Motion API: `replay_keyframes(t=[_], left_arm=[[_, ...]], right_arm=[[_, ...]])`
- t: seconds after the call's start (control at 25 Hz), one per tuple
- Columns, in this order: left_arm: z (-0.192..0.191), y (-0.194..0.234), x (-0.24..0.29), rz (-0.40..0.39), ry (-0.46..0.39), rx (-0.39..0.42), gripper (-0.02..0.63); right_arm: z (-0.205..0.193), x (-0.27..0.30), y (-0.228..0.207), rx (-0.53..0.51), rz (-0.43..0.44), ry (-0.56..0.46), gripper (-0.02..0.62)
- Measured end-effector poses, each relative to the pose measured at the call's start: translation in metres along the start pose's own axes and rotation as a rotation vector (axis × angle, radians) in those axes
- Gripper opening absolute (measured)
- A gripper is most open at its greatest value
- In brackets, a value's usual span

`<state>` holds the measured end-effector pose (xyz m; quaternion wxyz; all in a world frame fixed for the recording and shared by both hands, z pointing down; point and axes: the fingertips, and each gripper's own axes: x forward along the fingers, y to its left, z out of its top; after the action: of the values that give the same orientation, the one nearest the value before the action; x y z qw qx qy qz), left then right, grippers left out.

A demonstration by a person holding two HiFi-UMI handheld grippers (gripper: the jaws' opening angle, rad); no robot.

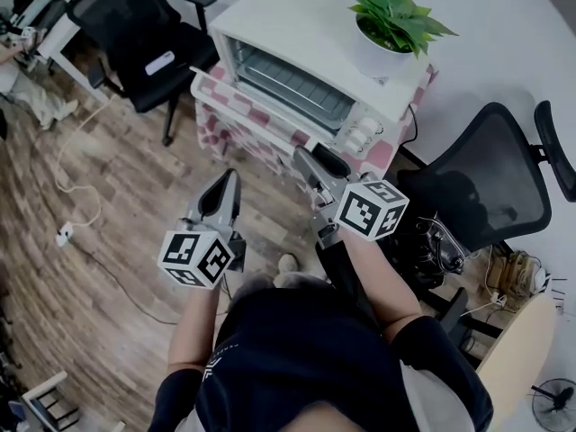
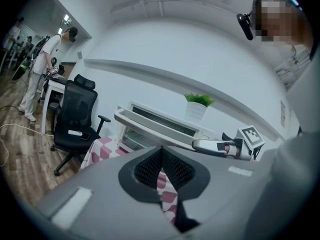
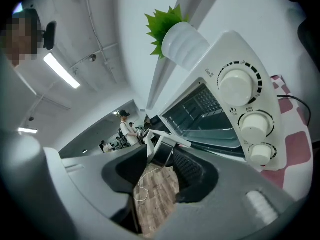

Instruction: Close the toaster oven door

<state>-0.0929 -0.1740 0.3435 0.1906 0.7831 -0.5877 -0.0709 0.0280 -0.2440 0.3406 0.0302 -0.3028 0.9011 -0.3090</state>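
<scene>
A white toaster oven stands on a pink-checked cloth. Its glass door hangs open toward me. In the left gripper view the door juts out about level. My right gripper is at the door's right front corner, open, with floor showing between its pads. The white door edge sits right at its tips; I cannot tell if they touch. The oven's knobs are close on the right. My left gripper hangs shut and empty in front of the door, short of it.
A potted plant sits on top of the oven. Black office chairs stand at the left and right of the table. A white cable trails over the wood floor. People stand far off at the left.
</scene>
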Motion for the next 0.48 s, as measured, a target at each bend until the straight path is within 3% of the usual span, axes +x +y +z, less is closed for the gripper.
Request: replay_keyframes(t=[0.48], left_arm=[[0.005,-0.001,0.012,0.002,-0.013,-0.008,0.017]], right_arm=[[0.051,0.003,-0.02,0.121,0.017,-0.136,0.178]])
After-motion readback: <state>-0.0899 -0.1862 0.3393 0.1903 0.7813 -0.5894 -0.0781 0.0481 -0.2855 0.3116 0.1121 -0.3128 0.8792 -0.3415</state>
